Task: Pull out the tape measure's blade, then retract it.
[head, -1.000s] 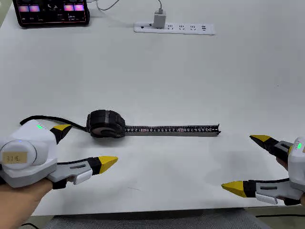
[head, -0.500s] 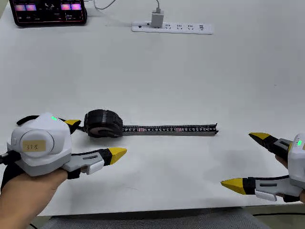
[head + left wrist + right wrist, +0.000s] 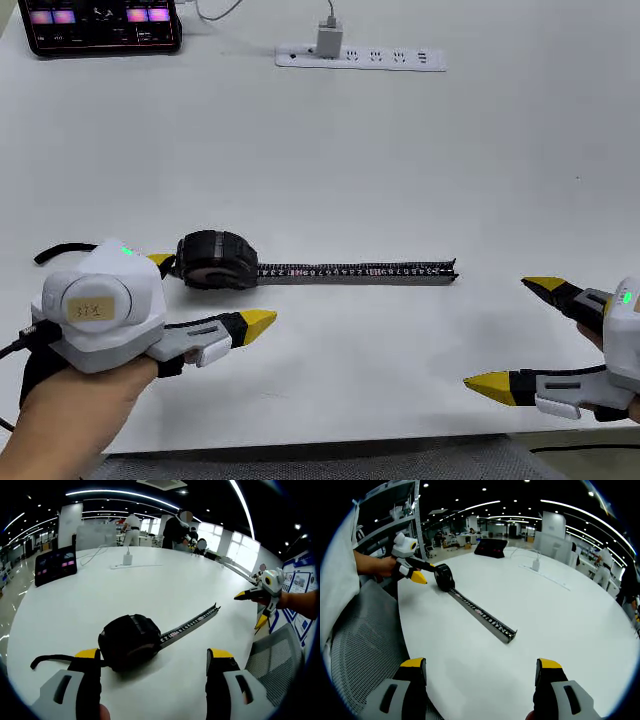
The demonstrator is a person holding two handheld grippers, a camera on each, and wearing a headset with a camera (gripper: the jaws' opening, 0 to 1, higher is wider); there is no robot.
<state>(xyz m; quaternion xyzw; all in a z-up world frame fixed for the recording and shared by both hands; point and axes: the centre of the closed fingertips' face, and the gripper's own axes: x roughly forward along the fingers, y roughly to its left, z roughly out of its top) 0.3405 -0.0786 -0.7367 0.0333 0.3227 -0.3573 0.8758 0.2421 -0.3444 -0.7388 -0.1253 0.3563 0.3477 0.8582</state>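
A black tape measure (image 3: 218, 260) lies on the white table with its dark blade (image 3: 358, 271) pulled out to the right, ending in a hook (image 3: 454, 270). My left gripper (image 3: 210, 295) is open just left of the case, one yellow tip behind it and one in front. In the left gripper view the case (image 3: 131, 641) sits between the jaws a little ahead, blade (image 3: 192, 624) running away right. My right gripper (image 3: 520, 335) is open, well right of and nearer than the hook. The right gripper view shows the blade's end (image 3: 507, 633) ahead of the open jaws.
A white power strip (image 3: 360, 57) with a plugged charger lies at the table's far side, and a dark tablet (image 3: 98, 24) with a lit screen stands at the far left. A black cord (image 3: 60, 252) trails from the left gripper. The table's front edge (image 3: 330, 440) runs just below both grippers.
My left gripper has moved right, closer to the tape measure's case, so its tips now flank the case's left end. The right gripper and tape have stayed put.
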